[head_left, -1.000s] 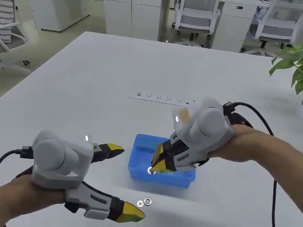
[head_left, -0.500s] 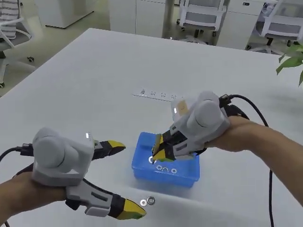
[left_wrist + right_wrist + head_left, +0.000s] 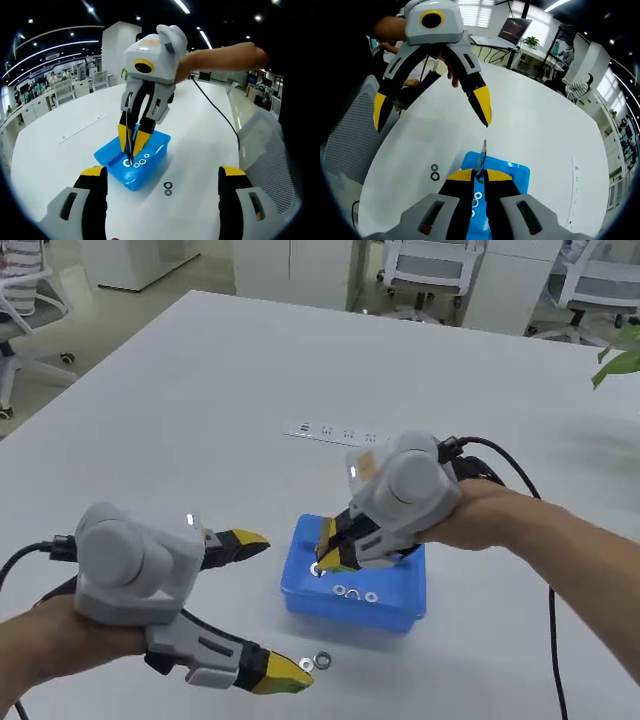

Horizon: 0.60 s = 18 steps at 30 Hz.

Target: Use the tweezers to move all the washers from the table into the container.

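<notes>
The right gripper (image 3: 330, 558), jaws clamped on the tweezers (image 3: 482, 159), hangs over the blue container (image 3: 400, 605), which holds three washers (image 3: 354, 593). The left gripper (image 3: 275, 605) gapes beside the container. Two loose washers (image 3: 315, 661) lie just before the container on the white table (image 3: 200, 390), with office chairs (image 3: 420, 270) beyond.

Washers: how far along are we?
Done: three washers lie in the blue container. In hand: the right gripper, shut on the tweezers, has their tips at a fourth washer inside the container; I cannot tell whether it is released. To do: two washers sit on the table by the container's near wall, beside the open left gripper.
</notes>
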Each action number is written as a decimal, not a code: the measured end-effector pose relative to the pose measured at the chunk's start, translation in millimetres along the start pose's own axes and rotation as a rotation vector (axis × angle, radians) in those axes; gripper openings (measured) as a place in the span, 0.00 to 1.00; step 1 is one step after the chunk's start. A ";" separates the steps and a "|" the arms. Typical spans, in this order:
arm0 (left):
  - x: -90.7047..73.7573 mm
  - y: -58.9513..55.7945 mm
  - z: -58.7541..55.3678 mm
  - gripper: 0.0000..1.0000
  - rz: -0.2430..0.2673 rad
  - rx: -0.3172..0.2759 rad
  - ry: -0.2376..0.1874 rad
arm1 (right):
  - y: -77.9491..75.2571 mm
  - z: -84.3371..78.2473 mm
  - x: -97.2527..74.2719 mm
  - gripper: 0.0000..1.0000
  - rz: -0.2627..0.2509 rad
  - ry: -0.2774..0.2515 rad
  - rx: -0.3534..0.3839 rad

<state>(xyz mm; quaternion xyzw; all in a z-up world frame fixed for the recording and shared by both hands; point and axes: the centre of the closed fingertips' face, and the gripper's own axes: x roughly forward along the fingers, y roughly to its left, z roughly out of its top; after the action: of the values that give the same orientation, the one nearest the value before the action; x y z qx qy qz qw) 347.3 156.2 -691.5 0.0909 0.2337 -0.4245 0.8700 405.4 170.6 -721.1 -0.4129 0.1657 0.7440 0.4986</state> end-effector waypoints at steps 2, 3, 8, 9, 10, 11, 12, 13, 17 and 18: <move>0.3 2.2 -0.3 0.97 0.002 0.001 0.001 | -1.6 -1.5 3.7 0.08 0.002 0.002 -0.001; 0.5 2.7 -0.5 0.96 0.002 0.001 0.003 | -1.4 -2.2 5.2 0.08 0.006 0.003 0.001; 2.2 6.2 0.0 0.92 0.002 0.007 0.001 | -2.7 -8.0 13.0 0.08 0.012 0.013 -0.002; 2.9 6.9 0.3 0.92 0.001 0.007 0.001 | -2.2 -9.0 14.1 0.08 0.017 0.013 0.002; 3.3 7.5 0.4 0.91 0.002 0.009 0.001 | -1.8 -10.1 15.9 0.08 0.019 0.014 -0.001; 3.8 8.0 0.6 0.91 0.002 0.010 0.002 | -1.6 -10.9 17.1 0.08 0.022 0.015 -0.001; 4.6 8.5 1.0 0.90 0.001 0.011 0.002 | -0.8 -12.5 19.1 0.08 0.029 0.019 -0.001; 5.1 9.0 1.2 0.90 0.000 0.011 0.002 | -0.5 -13.7 20.2 0.08 0.032 0.021 -0.002; 7.5 11.6 3.1 0.85 -0.002 0.017 -0.002 | -0.4 -17.7 24.7 0.08 0.040 0.025 0.000; 8.1 12.2 3.5 0.84 -0.004 0.017 -0.002 | -0.6 -18.6 25.6 0.08 0.041 0.026 0.002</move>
<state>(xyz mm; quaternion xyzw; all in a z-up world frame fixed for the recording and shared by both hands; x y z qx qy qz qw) 362.3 156.9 -692.8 0.0975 0.2294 -0.4282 0.8686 410.2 174.0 -752.1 -0.4186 0.1813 0.7484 0.4814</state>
